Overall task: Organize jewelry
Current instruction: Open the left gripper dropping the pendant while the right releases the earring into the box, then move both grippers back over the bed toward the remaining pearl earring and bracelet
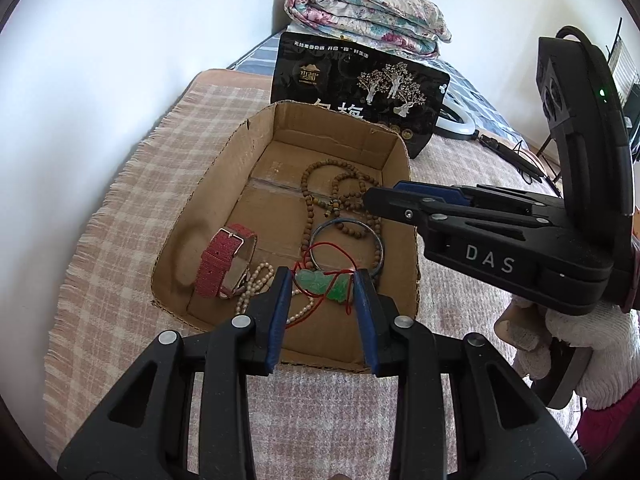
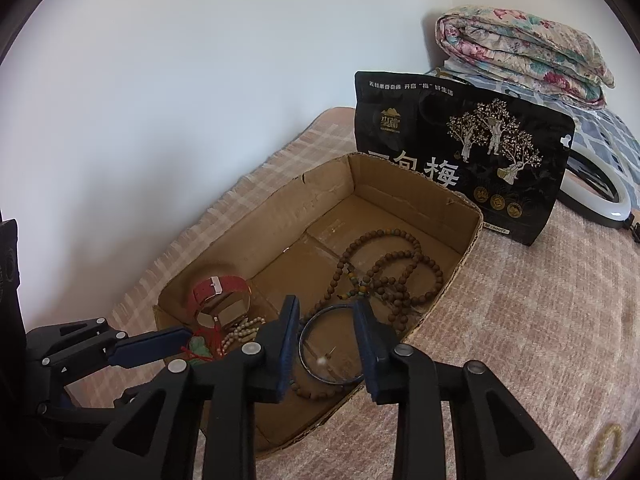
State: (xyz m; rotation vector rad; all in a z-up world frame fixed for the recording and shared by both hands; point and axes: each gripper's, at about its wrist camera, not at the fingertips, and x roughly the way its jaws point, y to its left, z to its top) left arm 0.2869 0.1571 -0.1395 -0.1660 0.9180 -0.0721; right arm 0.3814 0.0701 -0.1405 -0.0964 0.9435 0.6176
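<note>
Jewelry in one cardboard box [image 1: 224,184]: one red watch [image 1: 224,260], one bangle [image 2: 332,344]; both grippers [image 1: 322,300] [image 2: 326,340] parted, empty.

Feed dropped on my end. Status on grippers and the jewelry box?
Both grippers, left and right, open, empty. Jewelry lies in cardboard box; gold bracelet outside on blanket. Nothing blocking.

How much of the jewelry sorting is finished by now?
Mostly done: the cardboard box already holds the red watch, wooden beads, bangle, pearls and jade pendant. Both grippers are open, holding nothing. Left: a yellowish bracelet outside on the blanket.
</note>
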